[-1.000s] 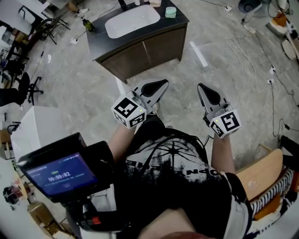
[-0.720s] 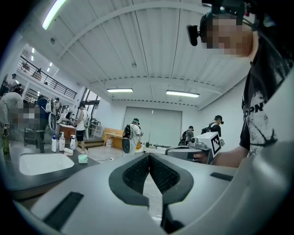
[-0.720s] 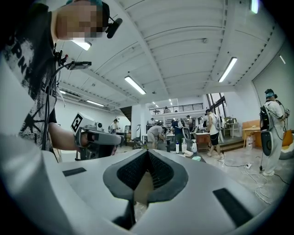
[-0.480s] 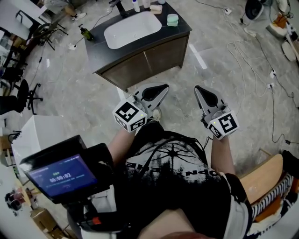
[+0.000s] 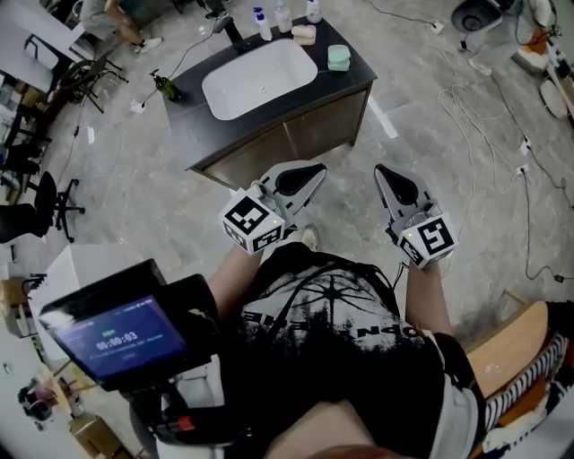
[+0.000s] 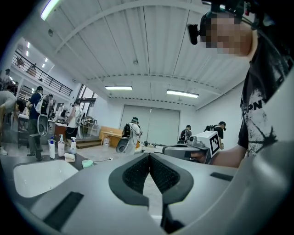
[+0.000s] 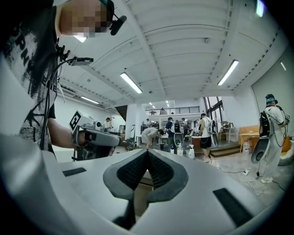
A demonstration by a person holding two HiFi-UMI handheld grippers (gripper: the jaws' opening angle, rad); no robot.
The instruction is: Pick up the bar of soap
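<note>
Head view is showing me both tools held out level in front of my body, side by side above the grey floor. They are short of a dark worktop with a white sink set into it.

The left tool is sitting with its jaws drawn fully together and nothing between them (the left gripper view is showing the ribbed pads meeting at the tip). The right tool is sitting the same way, narrow and empty, and its own view is confirming the pads are touching.

The bar of soap is lying on the far side of the worktop, behind the sink. It is just beside a row of three bottles and well apart from both tools. A small green container is resting at the sink's right, near the soap but not touching it, and a black tap is standing at the sink's far left corner.

From the left gripper view I am seeing the soap low at the left, in front of the bottles, with the green container beside it. The right tool is crossing the middle of that picture. Other people are standing about in the hall beyond (too small for me to say more).
</note>
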